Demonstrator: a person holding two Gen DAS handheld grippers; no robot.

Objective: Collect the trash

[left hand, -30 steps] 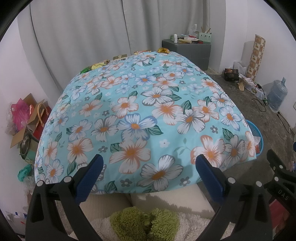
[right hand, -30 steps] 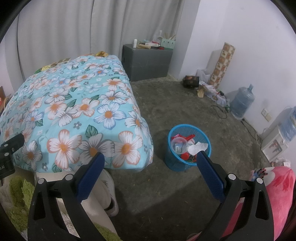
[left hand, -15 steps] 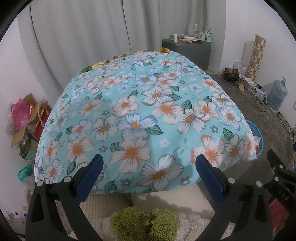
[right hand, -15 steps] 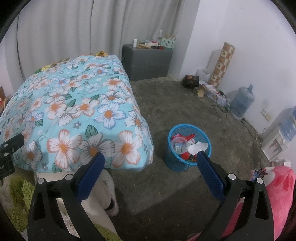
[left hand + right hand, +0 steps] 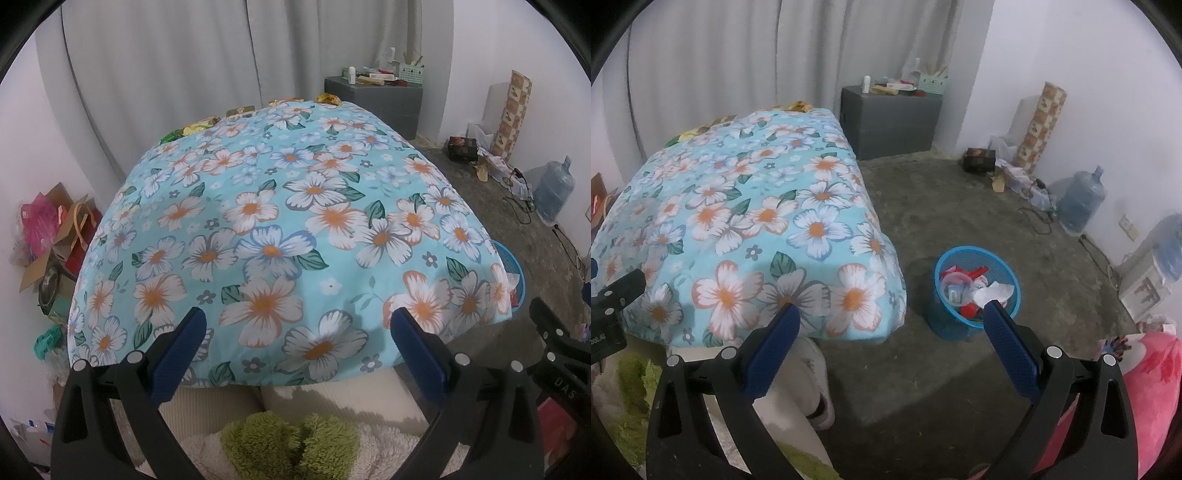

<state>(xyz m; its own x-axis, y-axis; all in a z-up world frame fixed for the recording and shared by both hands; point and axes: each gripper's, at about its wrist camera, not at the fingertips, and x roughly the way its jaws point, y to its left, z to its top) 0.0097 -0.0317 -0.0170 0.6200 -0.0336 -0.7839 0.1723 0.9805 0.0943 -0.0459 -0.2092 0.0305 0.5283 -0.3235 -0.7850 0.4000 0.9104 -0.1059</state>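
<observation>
A: What's on your feeds?

B: Left gripper (image 5: 295, 334) is over the near edge of the floral-covered worktop (image 5: 280, 221), fingers spread wide w/ nothing btwn them. Right gripper (image 5: 888, 325) is the same, fingers apart and empty, held above the concrete floor (image 5: 960, 206).

A: Where's the trash?

B: Wrappers (image 5: 327, 98) sit along the far edge of the cloth, by the curtain (image 5: 166, 66); yellow and green ones at far left (image 5: 192, 129). Too small to tell what they are exactly.

A: And the bin?

B: Blue basket (image 5: 975, 291) on the floor, just beside the worktop's right corner. It holds a clear cup, red scraps and white paper (image 5: 993, 291). In the left view only its rim (image 5: 513, 266) shows past the cloth.

A: Anything else nearby?

B: Grey cabinet (image 5: 890, 118) at the back wall, water jug (image 5: 1080, 203) to the right.
</observation>
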